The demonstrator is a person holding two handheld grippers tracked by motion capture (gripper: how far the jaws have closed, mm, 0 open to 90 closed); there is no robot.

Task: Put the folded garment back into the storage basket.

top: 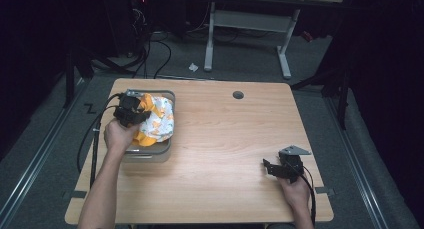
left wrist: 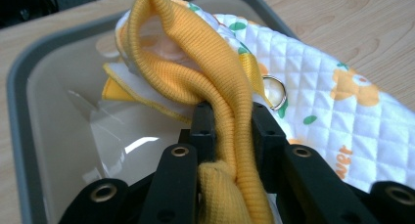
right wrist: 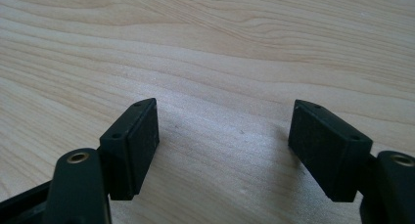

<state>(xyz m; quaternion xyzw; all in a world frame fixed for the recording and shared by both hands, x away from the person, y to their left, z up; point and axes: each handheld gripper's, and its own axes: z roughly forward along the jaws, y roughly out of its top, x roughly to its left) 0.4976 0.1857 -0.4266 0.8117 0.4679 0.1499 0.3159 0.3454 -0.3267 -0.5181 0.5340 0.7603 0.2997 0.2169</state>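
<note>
A: Starting from our left claw: what are we gripping?

B: We are pinching the ribbed orange cuff of a small quilted garment, and the knit band is running straight down between the two jaws, which are closing tightly on it. A metal snap ring is sitting just beside the cuff on the white quilted panel.

A: And where is the garment lying?

B: It is bunching up inside the grey plastic bin at the left side of the table, with part of it spilling over the bin's right rim. In the left gripper view we are seeing the clear bottom of the bin beneath the fabric.

A: How are we expecting it to handle?

B: We are judging it light, soft and floppy, so it will likely be trailing and unfolding as it lifts. The ribbed cuff is giving us a thick, grippy edge, a better hold than the smooth quilting.

A: And our right claw?

B: It is resting low over bare wood near the table's right front, well apart from the bin, jaws spread wide with nothing between them.
</note>
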